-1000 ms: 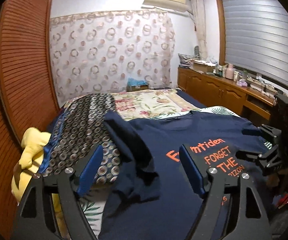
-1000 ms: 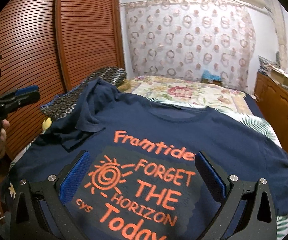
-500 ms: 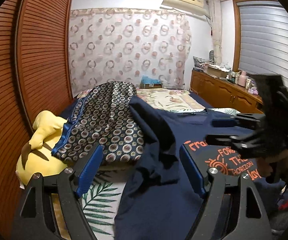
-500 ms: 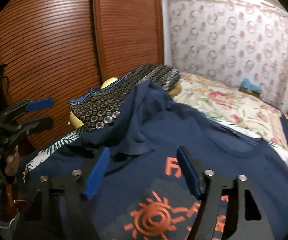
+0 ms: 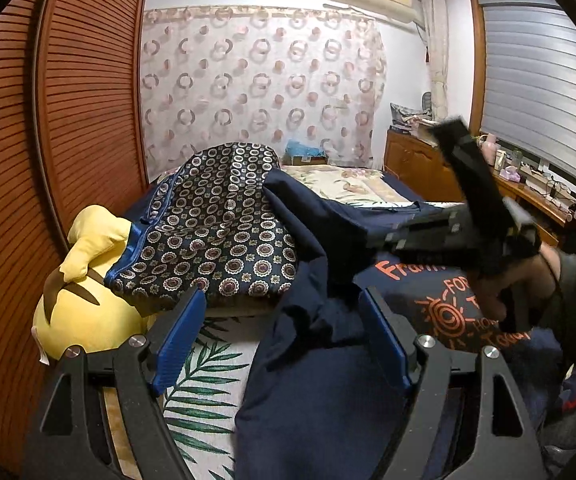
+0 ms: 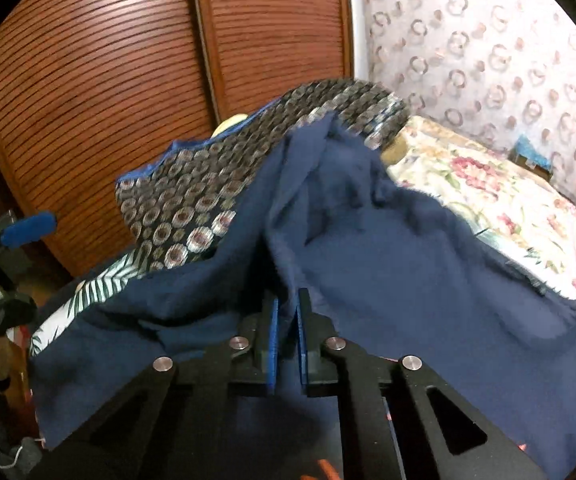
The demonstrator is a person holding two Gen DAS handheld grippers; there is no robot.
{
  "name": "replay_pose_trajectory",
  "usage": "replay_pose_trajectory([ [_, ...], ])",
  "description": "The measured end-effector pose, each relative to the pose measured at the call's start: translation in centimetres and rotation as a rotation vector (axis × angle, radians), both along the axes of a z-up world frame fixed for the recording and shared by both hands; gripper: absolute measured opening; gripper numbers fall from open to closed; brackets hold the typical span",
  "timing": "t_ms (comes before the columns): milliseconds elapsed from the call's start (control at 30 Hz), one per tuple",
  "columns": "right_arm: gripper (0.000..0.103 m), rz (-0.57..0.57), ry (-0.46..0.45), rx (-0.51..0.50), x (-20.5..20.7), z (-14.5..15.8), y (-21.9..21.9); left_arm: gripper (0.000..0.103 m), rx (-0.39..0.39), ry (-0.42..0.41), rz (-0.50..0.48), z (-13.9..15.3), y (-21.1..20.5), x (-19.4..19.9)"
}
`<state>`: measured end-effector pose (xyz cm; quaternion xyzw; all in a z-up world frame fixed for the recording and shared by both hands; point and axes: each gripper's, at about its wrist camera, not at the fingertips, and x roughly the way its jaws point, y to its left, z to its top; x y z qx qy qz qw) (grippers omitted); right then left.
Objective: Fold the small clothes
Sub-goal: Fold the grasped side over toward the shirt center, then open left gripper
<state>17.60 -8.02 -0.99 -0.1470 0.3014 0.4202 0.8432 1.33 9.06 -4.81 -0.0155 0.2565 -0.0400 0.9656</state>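
Note:
A navy T-shirt [image 5: 327, 400] with orange print [image 5: 443, 312] lies spread on the bed. Its left sleeve is bunched up against a patterned quilt [image 5: 216, 232]. My left gripper [image 5: 282, 296] hangs open over that bunched cloth, and neither pad touches it. In the right wrist view the T-shirt [image 6: 407, 280] rises in a ridge into my right gripper [image 6: 286, 300]. Those jaws are closing to a narrow gap, with the ridge of cloth pinched between the blue pads. The right gripper [image 5: 371, 236], blurred, reaches in from the right with a hand behind it.
A yellow plush toy [image 5: 84, 308] lies left of the quilt at the bed's edge. Leaf-print sheet [image 5: 204, 380] shows beside the shirt, and a floral blanket [image 6: 487, 184] lies beyond. Louvred wooden doors [image 5: 28, 160] run along the left; a wooden cabinet [image 5: 419, 164] stands at the right.
My right gripper swung left across the shirt's print to the bunched sleeve, and its jaws went from wide open to closed on the cloth. My left gripper dropped slightly and stayed open.

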Motion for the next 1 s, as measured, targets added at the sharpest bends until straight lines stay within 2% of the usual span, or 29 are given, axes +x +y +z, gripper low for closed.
replay_pose_trajectory([
  [233, 0.005, -0.069, -0.022, 0.064, 0.4, 4.2, -3.8, 0.080, -0.004, 0.000, 0.006, 0.1, 0.1, -0.1],
  [433, 0.006, -0.189, 0.000, 0.039, 1.2, 5.0, -5.2, 0.080, -0.003, 0.004, 0.002, -0.1, -0.2, 0.1],
  [500, 0.026, -0.230, 0.001, -0.002, 1.4, 4.2, -4.7, 0.080, 0.001, 0.009, -0.002, -0.2, -0.4, 0.1],
  [600, 0.043, -0.251, -0.010, -0.048, 2.2, 2.9, -3.6, 0.080, 0.006, 0.014, -0.004, -0.2, -0.6, 0.2],
  [667, 0.049, -0.260, -0.019, -0.065, 2.2, 2.6, -3.6, 0.080, 0.005, 0.016, -0.004, -0.2, -0.7, 0.2],
  [800, 0.050, -0.268, -0.034, -0.048, 0.9, 2.4, -4.7, 0.080, -0.001, 0.025, -0.012, -0.5, -1.2, 0.4],
  [1000, 0.050, -0.269, -0.045, -0.031, -3.0, 2.9, -8.9, 0.080, -0.004, 0.047, -0.043, -0.8, -2.4, 0.8],
])
